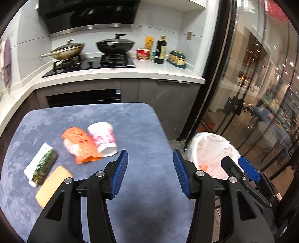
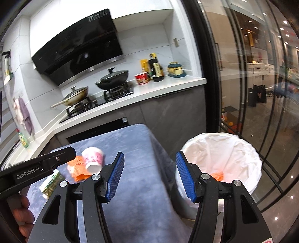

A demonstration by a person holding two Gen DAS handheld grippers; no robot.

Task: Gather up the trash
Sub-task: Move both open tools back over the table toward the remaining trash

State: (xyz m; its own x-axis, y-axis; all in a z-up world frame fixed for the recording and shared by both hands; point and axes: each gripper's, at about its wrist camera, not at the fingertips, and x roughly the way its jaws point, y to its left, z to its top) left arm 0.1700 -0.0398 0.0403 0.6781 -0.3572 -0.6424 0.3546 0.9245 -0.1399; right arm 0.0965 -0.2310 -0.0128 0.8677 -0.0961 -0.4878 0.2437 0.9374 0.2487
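Kitchen scene: white counter (image 1: 168, 72) along the back with a gas stove (image 1: 89, 64), two lidded pans, a range hood (image 1: 87, 16) above, and a dark bottle (image 1: 161, 50), red noodle cup (image 1: 143, 54) and jar set at the counter's right end; glass sliding doors on the right. Blue-grey cloth table (image 1: 142, 130) up front holds the trash: pink-and-white paper cup (image 1: 102, 139) lying on its side, touching an orange wrapper (image 1: 80, 144) just to its left, then a green-and-white carton (image 1: 42, 164) and a tan cracker-like square (image 1: 53, 184) overlapping it at the near-left. Left gripper (image 1: 150, 160) hangs over the table's right-middle, jaws spread wide, nothing between them. Right gripper (image 2: 149, 161) is also spread and empty, sitting over the table's right edge beside the bin (image 2: 250, 149). Right view only: full round rim of the white-lined bin on the floor just right of the table, with an orange scrap (image 2: 218, 175) inside at the bottom; also the left tool's body, labelled GenRobot.AI, and the person's fingers (image 2: 23, 215) on it. The tan square does not show there, and the carton (image 2: 52, 184) is half hidden. Left view only: all four table items clearly, and the right gripper's blue pad (image 1: 249, 168) poking in over the bin liner (image 1: 214, 149). Slight motion blur.
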